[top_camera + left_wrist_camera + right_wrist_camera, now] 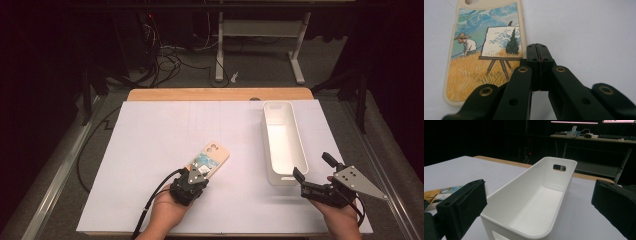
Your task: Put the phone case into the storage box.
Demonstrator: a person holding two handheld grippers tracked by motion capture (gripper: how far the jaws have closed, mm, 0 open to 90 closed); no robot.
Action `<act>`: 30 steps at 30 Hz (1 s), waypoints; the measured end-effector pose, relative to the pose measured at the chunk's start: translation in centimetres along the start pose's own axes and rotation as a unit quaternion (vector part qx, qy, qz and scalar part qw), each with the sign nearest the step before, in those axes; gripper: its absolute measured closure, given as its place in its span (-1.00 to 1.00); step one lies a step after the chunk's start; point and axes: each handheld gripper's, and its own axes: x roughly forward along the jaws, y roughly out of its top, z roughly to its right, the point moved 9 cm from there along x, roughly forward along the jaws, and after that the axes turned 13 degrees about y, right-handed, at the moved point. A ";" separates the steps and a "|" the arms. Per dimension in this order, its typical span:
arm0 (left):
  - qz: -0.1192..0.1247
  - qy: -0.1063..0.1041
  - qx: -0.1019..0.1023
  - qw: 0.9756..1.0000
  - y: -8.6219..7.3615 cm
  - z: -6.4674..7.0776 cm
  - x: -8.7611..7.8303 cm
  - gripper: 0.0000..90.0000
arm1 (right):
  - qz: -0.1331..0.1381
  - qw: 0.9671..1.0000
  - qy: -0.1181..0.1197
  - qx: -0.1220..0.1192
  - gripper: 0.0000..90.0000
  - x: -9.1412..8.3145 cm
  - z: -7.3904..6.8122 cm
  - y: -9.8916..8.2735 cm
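— Inspector A: The left gripper [539, 53] is clenched with nothing between its jaws, its tips just beside the cream phone case printed with a painter at an easel [484, 50].

— Inspector B: The right gripper [316, 169] stands wide open at the near end of the empty white rectangular plastic bin [282, 142] on the white table [150, 150]. No legible writing.

I see a cream phone case [484, 50] printed with a blue-and-gold painted field, beside a plain white bin [536, 202].
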 end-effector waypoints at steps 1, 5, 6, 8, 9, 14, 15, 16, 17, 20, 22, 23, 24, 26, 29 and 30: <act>0.001 0.002 -0.002 1.000 -0.1 -0.2 0.0 1.00 | 0.000 1.000 -0.001 0.000 -0.99 0.0 0.0 0.0; 0.006 -0.006 -0.015 1.000 -0.3 -0.6 -0.1 1.00 | 0.000 1.000 0.000 0.000 -0.99 0.0 0.0 0.0; 0.010 -0.006 -0.015 1.000 -0.3 -0.7 -0.2 1.00 | 0.000 1.000 0.000 0.000 -0.99 0.0 0.0 0.0; 0.036 -0.030 -0.030 0.998 0.0 -0.9 -1.0 1.00 | 0.000 1.000 0.000 0.000 -0.99 0.0 0.0 0.0; 0.049 -0.036 -0.038 0.997 0.1 -1.3 -1.6 1.00 | 0.000 1.000 0.000 0.000 -0.99 0.0 0.0 0.0; 0.115 -0.041 -0.094 0.988 -0.6 -4.8 -4.7 1.00 | 0.000 1.000 0.001 0.001 -0.99 0.1 0.0 -0.1; 0.126 -0.032 -0.098 0.987 -1.1 -5.6 -5.2 1.00 | -0.001 1.000 0.001 0.000 -0.99 0.1 0.0 -0.1; 0.135 -0.022 -0.102 0.985 -1.5 -6.3 -5.6 1.00 | -0.001 1.000 0.002 -0.001 -0.99 0.1 -0.1 -0.1; 0.143 -0.015 -0.115 0.983 -2.2 -7.1 -6.0 1.00 | -0.002 1.000 0.001 -0.002 -0.99 0.1 -0.1 -0.1; 0.167 0.008 -0.140 0.976 -4.1 -8.8 -6.8 1.00 | -0.002 1.000 0.001 -0.003 -0.99 0.1 -0.2 -0.1; 0.172 0.010 -0.152 0.973 -4.7 -9.5 -7.2 1.00 | -0.002 1.000 0.001 -0.002 -0.99 0.2 -0.3 0.0; 0.180 0.011 -0.157 0.971 -4.8 -9.9 -7.6 0.99 | -0.003 1.000 0.004 -0.004 -0.99 0.3 -0.3 0.0; 0.184 0.015 -0.155 0.971 -4.9 -10.1 -7.7 0.99 | -0.003 1.000 0.004 -0.004 -0.99 0.3 -0.3 0.0; 0.180 0.018 -0.157 0.971 -5.2 -10.2 -7.5 0.99 | -0.005 1.000 0.004 -0.003 -0.99 0.3 -0.4 -0.1; 0.174 0.024 -0.143 0.974 -5.3 -10.1 -7.1 0.98 | -0.003 1.000 0.004 -0.004 -0.99 0.2 -0.4 0.0; 0.176 0.024 -0.142 0.974 -5.3 -10.0 -7.1 0.92 | -0.004 1.000 0.004 -0.003 -0.99 0.2 -0.4 -0.1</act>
